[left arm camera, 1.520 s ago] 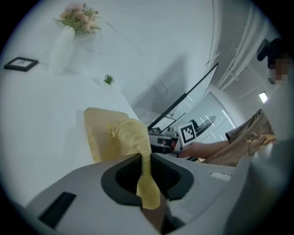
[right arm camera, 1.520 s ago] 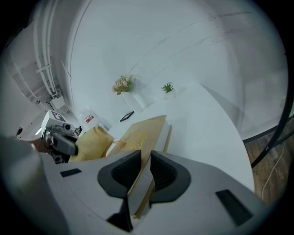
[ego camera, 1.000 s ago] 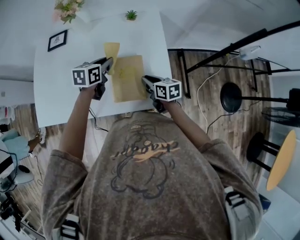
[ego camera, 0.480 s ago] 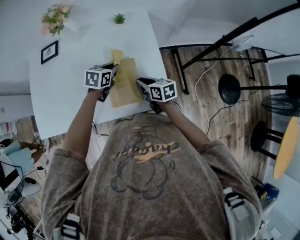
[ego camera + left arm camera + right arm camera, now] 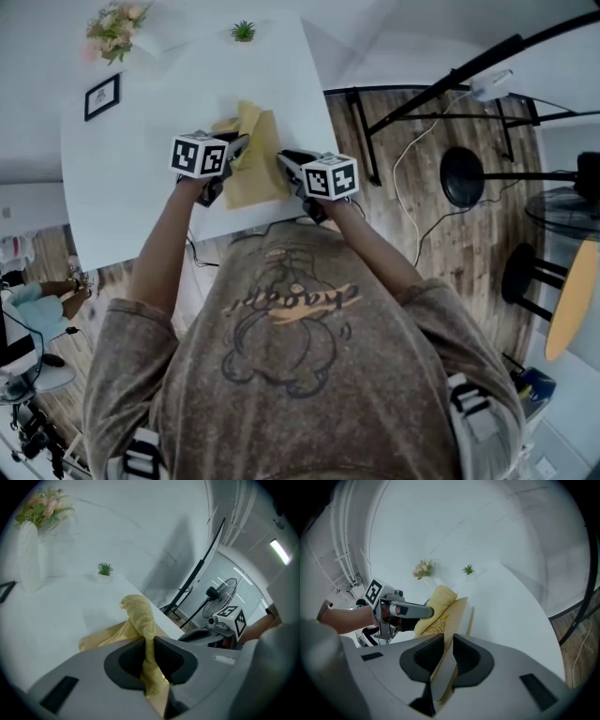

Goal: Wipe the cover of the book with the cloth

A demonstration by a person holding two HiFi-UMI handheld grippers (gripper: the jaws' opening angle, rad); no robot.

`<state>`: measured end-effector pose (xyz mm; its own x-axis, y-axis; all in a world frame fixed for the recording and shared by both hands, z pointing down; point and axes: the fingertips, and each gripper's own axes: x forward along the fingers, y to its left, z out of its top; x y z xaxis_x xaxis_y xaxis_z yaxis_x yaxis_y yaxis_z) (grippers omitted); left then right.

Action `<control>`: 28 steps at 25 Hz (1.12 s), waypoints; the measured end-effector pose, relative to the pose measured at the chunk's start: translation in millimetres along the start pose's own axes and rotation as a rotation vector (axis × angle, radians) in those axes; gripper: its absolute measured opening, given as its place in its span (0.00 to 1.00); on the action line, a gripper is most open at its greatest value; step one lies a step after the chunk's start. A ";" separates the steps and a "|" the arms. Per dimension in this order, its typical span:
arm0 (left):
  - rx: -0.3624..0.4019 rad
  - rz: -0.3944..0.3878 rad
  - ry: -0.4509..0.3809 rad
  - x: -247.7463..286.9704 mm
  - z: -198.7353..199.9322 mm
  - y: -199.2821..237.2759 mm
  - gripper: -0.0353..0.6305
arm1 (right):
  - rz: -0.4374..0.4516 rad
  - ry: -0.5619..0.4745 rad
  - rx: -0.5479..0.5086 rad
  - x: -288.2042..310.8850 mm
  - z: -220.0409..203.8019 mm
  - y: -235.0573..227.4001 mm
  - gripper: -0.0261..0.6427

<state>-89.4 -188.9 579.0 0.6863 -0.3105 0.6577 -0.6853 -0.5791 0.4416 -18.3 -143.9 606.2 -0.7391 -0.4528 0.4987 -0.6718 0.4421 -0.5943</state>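
Left gripper [image 5: 149, 662]: jaws pinched on the yellow cloth [image 5: 139, 613], which stands up between them.
Right gripper [image 5: 444, 658]: jaws clamped on the edge of the book [image 5: 457, 611], at its 4 o'clock side.
Book position: tan cover up on the white table [image 5: 131, 178], perhaps tilted slightly.
Cloth position: bunched over the book's 11 o'clock corner.
Small plant [image 5: 243, 31]: 12 o'clock, at the table's far edge.

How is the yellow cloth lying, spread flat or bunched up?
Bunched: the yellow cloth rises in a crumpled fold, pinched between the left gripper's jaws, over the tan book.
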 end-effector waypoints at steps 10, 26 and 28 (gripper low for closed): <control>-0.019 -0.096 0.055 -1.9 -36.9 -37.0 0.13 | 0.013 0.013 -0.005 -0.8 -0.5 0.3 0.13; -0.121 -0.127 0.053 -15.1 -80.3 -82.6 0.13 | 0.043 0.022 -0.032 -7.5 -0.8 1.0 0.11; -0.119 -0.115 0.062 -16.7 -85.7 -87.6 0.13 | 0.049 0.027 -0.034 -9.4 -1.9 1.3 0.10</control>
<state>-61.7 -68.4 581.7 0.7482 -0.1983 0.6332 -0.6294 -0.5141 0.5827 -12.3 -137.6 602.0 -0.7720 -0.4093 0.4863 -0.6356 0.4893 -0.5972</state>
